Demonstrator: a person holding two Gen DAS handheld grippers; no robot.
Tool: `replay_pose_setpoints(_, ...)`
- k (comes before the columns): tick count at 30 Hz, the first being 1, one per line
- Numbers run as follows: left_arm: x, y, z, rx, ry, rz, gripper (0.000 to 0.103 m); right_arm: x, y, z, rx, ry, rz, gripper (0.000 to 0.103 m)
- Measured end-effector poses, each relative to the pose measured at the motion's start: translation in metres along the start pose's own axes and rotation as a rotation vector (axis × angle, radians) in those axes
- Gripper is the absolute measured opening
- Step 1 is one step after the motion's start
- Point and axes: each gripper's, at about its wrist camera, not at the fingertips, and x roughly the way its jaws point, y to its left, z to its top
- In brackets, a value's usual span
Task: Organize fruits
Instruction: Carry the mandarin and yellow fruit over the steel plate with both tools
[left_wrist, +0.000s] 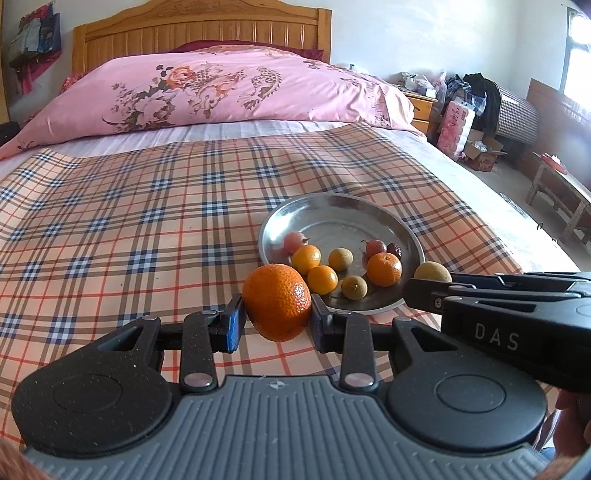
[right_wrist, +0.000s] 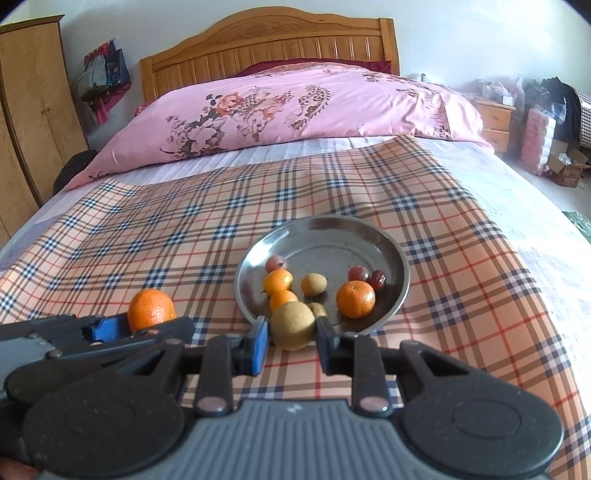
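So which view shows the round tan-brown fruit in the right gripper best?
The right wrist view: the round tan-brown fruit sits centred between the right gripper fingers. The left wrist view shows only its top behind that gripper.

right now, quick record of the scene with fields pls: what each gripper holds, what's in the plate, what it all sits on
left gripper: shut on large orange
right gripper: shut on brown round fruit
metal plate: holds three small oranges, two small brown fruits, two pinkish grapes, one dark red fruit
surface: plaid cloth on the bed
behind: pink floral quilt, wooden headboard
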Motion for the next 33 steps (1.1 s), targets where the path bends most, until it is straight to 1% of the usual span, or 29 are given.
replay_pose_setpoints(14,0.004,-0.011,0.01,0.015,-0.01,-0.01,0.039,0.0,-0.011,0.01,0.005,-0.011,-0.006,0.025)
replay_pose_setpoints(33,0.015,-0.015,0.021,0.021,-0.02,-0.013,0.039,0.005,-0.021,0.023,0.007,-0.021,-0.017,0.025)
